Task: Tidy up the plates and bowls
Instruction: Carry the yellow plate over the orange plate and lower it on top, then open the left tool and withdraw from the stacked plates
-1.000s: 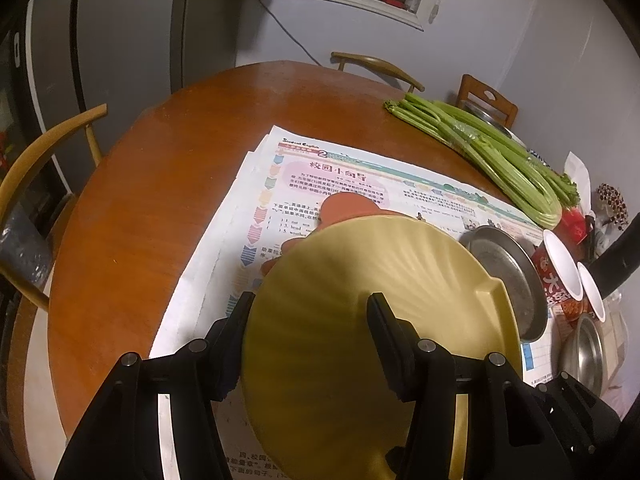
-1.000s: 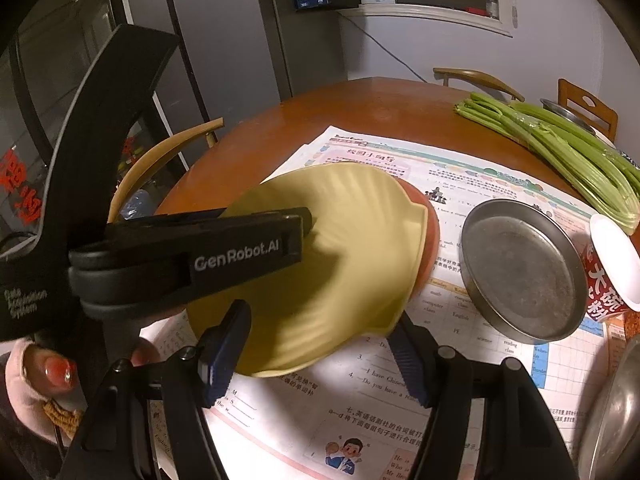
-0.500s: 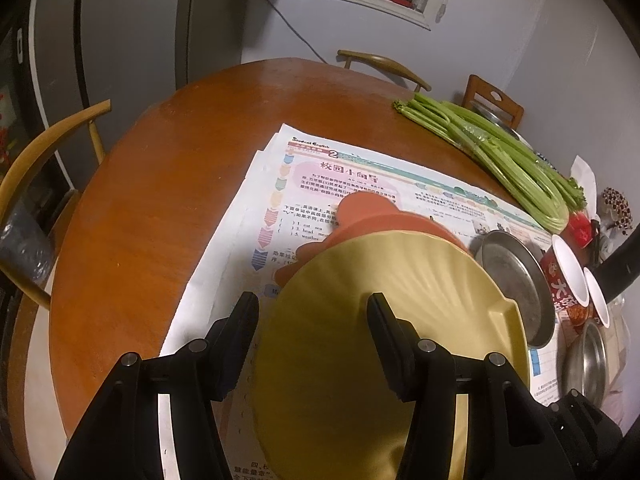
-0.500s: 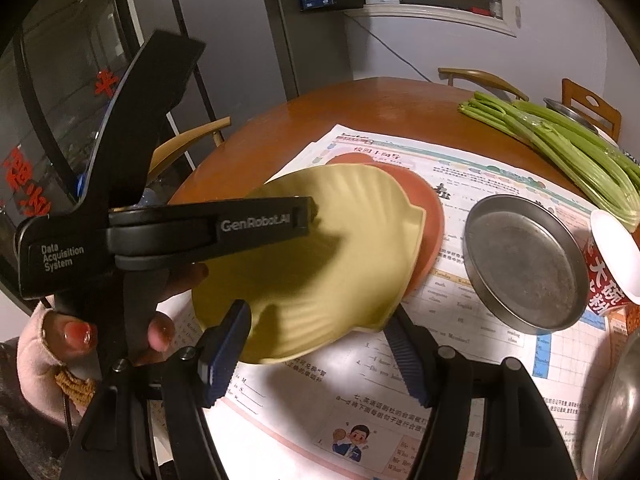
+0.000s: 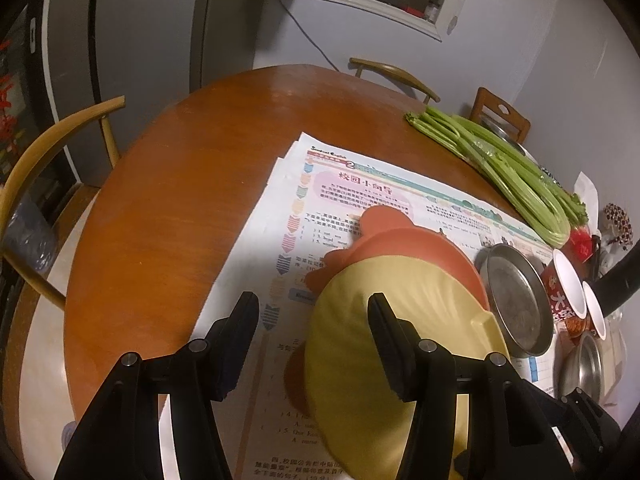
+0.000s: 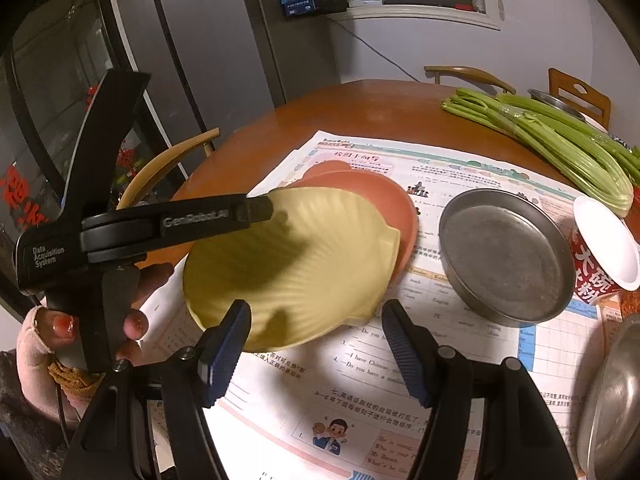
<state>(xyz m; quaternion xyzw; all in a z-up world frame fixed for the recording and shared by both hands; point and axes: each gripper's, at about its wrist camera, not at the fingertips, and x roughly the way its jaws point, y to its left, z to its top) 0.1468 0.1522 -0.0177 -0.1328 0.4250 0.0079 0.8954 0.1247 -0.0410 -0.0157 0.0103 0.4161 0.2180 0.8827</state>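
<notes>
Yellow shell-shaped plastic plate (image 6: 292,264) has sunk onto the orange plate (image 6: 384,196), so stacked; left tool (image 5: 313,308) and right tool (image 6: 316,316) spread, empty

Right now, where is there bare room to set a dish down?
Bare tabletop left of and beyond the newspaper. Newspaper's near corner, before the metal pan. Crowded: stacked plates centre; pan, cups, steel bowl, celery right.
</notes>
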